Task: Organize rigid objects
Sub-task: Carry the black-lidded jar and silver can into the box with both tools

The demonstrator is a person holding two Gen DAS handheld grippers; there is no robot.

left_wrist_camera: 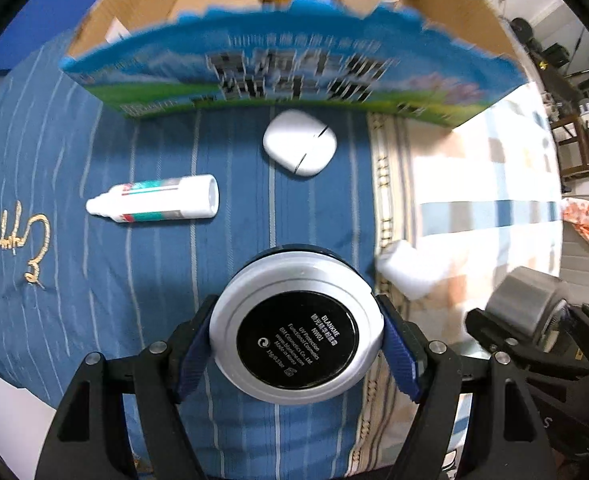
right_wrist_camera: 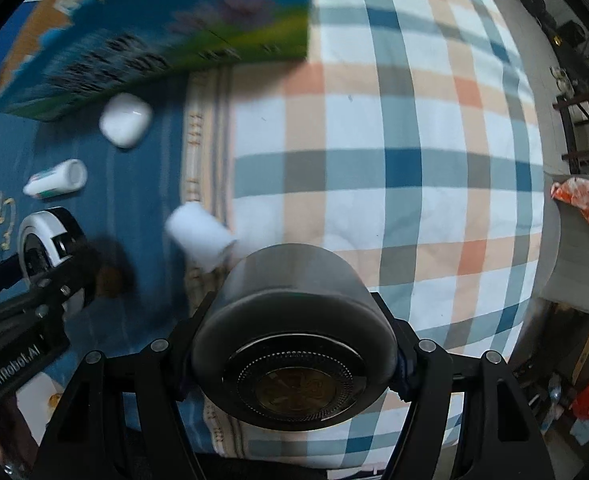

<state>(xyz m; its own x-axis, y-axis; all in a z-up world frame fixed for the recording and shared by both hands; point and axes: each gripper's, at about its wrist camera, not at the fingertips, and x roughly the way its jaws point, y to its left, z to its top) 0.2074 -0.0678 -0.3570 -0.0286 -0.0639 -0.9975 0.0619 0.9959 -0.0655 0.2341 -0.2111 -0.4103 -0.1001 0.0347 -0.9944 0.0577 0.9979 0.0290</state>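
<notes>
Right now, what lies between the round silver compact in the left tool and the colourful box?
In the left wrist view, a white pebble-shaped case lies on blue striped cloth.

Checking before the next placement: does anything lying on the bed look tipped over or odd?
Two containers lie on their sides: the dropper bottle on the blue cover and a white bottle at the cover's edge. The earbud case rests flat. Nothing looks spilled or damaged.

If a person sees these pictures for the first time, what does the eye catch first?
The round silver compact, clamped in the left gripper, and the grey metal tin in the right gripper. Behind, a blue-green box stands on the bed, with a white case before it.
</notes>
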